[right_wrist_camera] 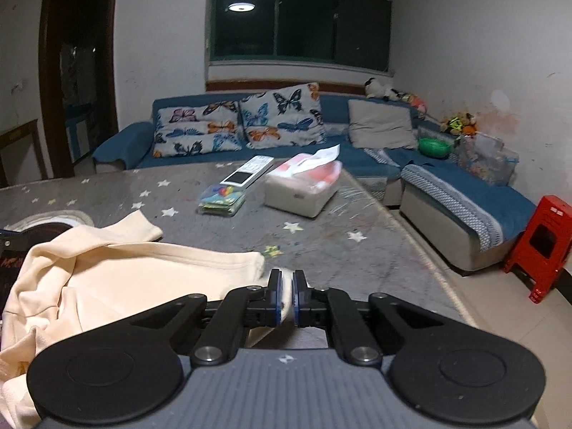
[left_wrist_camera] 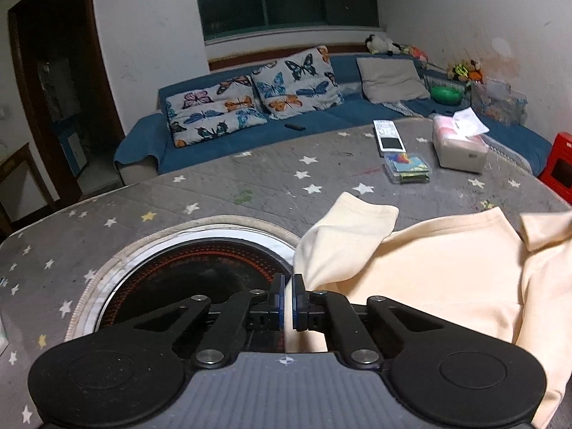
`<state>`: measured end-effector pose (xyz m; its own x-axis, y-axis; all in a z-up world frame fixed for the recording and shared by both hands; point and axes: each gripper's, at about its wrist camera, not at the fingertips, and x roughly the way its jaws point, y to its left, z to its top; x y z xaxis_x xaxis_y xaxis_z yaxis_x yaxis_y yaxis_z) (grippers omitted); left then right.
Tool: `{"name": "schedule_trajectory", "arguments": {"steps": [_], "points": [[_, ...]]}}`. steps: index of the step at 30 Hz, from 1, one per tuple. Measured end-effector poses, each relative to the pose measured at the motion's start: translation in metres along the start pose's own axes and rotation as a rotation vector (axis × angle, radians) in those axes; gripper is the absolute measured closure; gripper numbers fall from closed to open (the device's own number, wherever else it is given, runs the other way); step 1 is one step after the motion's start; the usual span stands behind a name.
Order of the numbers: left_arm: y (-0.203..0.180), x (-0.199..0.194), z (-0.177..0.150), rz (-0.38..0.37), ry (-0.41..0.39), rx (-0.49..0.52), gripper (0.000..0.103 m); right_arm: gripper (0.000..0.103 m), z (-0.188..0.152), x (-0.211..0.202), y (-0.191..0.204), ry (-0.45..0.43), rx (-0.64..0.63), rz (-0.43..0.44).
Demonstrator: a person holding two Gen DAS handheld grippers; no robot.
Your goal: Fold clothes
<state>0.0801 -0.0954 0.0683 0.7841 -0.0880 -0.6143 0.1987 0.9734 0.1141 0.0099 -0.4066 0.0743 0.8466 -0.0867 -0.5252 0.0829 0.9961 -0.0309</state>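
So there's a cream-coloured, soft cotton sweatshirt (left_wrist_camera: 447, 271) lying rumpled on the near part of a grey quilted table cover with white stars (left_wrist_camera: 250, 186), one sleeve flopped out toward the middle. Its left side sits right beside a round cut-out with a black and red heater plate (left_wrist_camera: 200, 268).

The left gripper (left_wrist_camera: 288, 293) has its fingers pinched together on a fold of the sweatshirt's edge, next to that cut-out. The right gripper (right_wrist_camera: 285, 291) is clamped the same way on the sweatshirt's opposite corner, a bit of pale fabric showing between the pads.

Toward the far edge sit a white remote control (right_wrist_camera: 248, 175), a clear plastic box of colourful cards (right_wrist_camera: 221, 200) and a white tissue box with a pink pack (right_wrist_camera: 304, 186), well apart from the sweatshirt.
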Motion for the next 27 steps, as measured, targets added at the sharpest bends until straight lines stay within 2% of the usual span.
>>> {"name": "schedule_trajectory", "arguments": {"steps": [6,12,16,19,21,23,25,27], "points": [[0.031,-0.034,-0.015,0.032,-0.036,-0.070,0.102,0.100,-0.010,-0.032,-0.017,-0.031,0.022,-0.047],[0.061,-0.059,-0.042,0.061,-0.017,-0.139,0.102,0.097,-0.028,-0.044,-0.023,0.012,0.038,-0.039],[0.067,-0.059,-0.053,0.049,0.026,-0.166,0.100,0.088,-0.038,-0.031,-0.019,0.053,0.055,-0.020],[0.059,-0.053,-0.053,0.028,0.042,-0.157,0.098,0.070,-0.045,-0.021,-0.016,0.084,0.068,-0.006],[0.049,-0.048,-0.049,0.017,0.042,-0.141,0.089,0.066,-0.049,-0.014,-0.014,0.104,0.076,0.003],[0.038,-0.041,-0.042,0.004,0.036,-0.122,0.072,0.062,-0.052,-0.008,-0.012,0.121,0.078,0.006],[0.028,-0.033,-0.034,-0.001,0.024,-0.104,0.063,0.061,-0.054,-0.002,-0.010,0.133,0.073,0.005],[0.018,-0.023,-0.025,-0.011,0.022,-0.078,0.063,0.061,-0.056,0.004,-0.009,0.145,0.075,0.001]]}}
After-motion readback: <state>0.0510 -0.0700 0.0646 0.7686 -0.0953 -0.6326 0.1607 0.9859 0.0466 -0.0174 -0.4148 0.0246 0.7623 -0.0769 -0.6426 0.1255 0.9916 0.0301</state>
